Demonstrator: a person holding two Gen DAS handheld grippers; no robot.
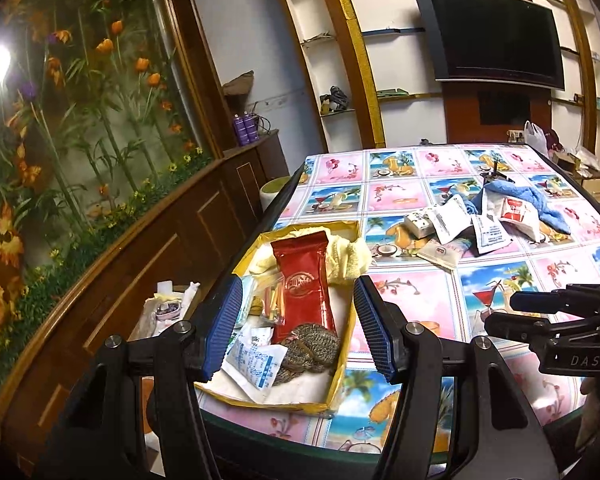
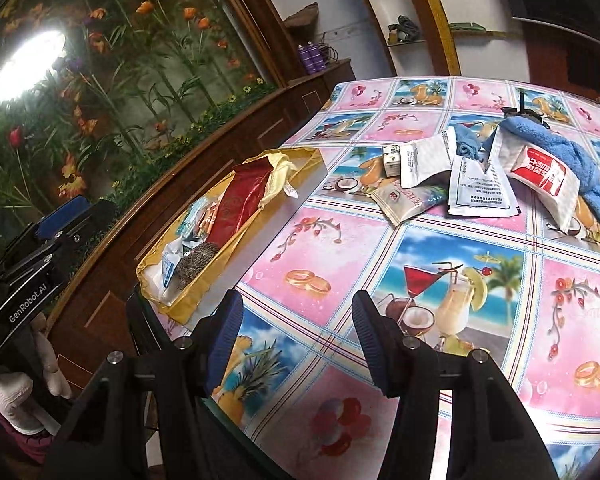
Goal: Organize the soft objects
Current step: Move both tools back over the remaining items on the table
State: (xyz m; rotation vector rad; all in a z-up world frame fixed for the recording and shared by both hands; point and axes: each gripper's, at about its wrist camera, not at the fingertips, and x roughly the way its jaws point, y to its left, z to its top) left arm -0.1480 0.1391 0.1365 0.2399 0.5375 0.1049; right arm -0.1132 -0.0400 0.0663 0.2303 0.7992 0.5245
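A table (image 1: 496, 280) with a bright patterned cloth fills the room's middle. Beyond its far edge, white shelves (image 1: 328, 40) flank a dark wall-mounted screen (image 1: 496, 36); left, a floral mural (image 1: 80, 120), perhaps glazed, reflects a glaring lamp (image 2: 30, 64)

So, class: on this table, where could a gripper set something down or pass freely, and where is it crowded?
Free: the tablecloth between the yellow box and the packet pile, and the near stretch before the open right gripper. Crowded: the box, full under the open left gripper, and the pile with the blue towel.
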